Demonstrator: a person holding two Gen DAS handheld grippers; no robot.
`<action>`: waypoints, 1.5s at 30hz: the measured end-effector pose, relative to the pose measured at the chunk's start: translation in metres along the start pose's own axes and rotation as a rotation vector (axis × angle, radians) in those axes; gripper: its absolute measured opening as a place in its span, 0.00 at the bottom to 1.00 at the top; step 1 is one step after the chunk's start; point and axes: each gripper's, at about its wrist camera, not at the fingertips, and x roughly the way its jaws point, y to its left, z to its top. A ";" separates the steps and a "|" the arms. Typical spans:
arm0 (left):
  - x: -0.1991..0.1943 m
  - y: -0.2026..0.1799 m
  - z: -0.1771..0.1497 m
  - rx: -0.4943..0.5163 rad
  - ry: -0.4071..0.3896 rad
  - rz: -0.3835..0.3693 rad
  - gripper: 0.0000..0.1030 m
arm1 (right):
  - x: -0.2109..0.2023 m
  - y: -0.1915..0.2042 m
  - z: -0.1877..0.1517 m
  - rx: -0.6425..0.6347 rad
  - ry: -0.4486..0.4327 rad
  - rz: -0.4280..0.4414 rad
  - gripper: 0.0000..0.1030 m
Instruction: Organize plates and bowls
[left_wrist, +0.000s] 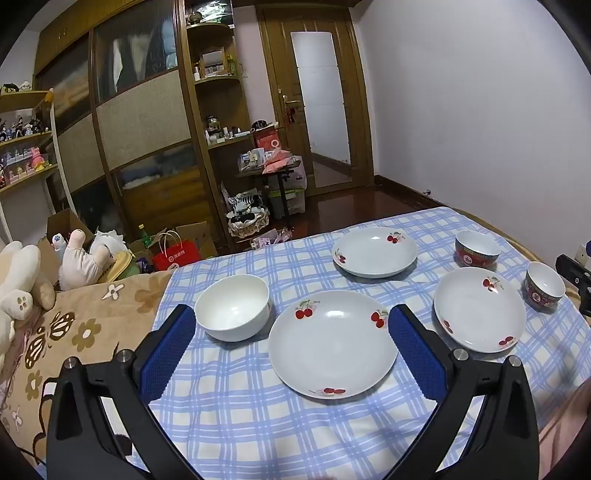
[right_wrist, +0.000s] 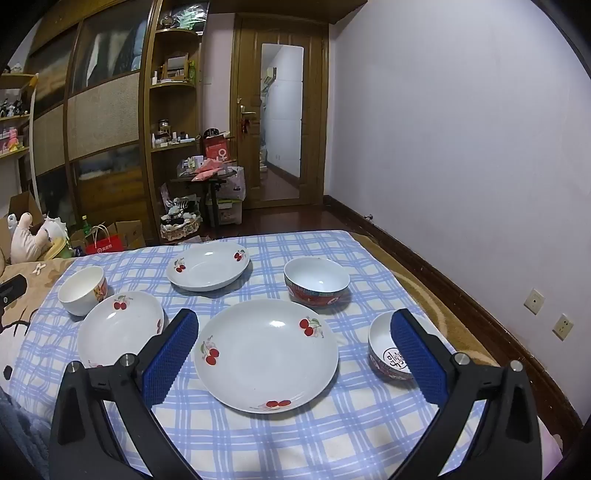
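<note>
We see a blue-checked cloth (left_wrist: 236, 424) spread over a bed, carrying three cherry-print plates and three bowls, none stacked. The left plate (left_wrist: 332, 343) sits between our left gripper (left_wrist: 291, 325)'s wide, empty jaws; the right plate (right_wrist: 266, 354) lies likewise within the right gripper (right_wrist: 293, 326), jaws wide and holding nothing. The far plate (left_wrist: 375, 251) sits beyond both. The left view alone shows the white bowl (left_wrist: 232, 308) whole, touching nothing, just beside the left plate. Only the right view reveals characters printed inside the near red bowl (right_wrist: 388, 350), partly hidden behind the right finger, and the full rim of the far red bowl (right_wrist: 317, 280).
</note>
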 end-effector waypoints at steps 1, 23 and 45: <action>0.000 0.000 0.000 0.001 0.001 -0.002 0.99 | 0.000 0.000 0.000 0.001 -0.001 0.000 1.00; -0.002 -0.001 0.001 0.008 -0.001 0.004 0.99 | -0.001 0.000 0.000 -0.002 -0.002 -0.002 1.00; -0.002 -0.001 0.001 0.010 -0.002 0.003 0.99 | 0.000 0.001 0.000 -0.006 -0.002 -0.004 1.00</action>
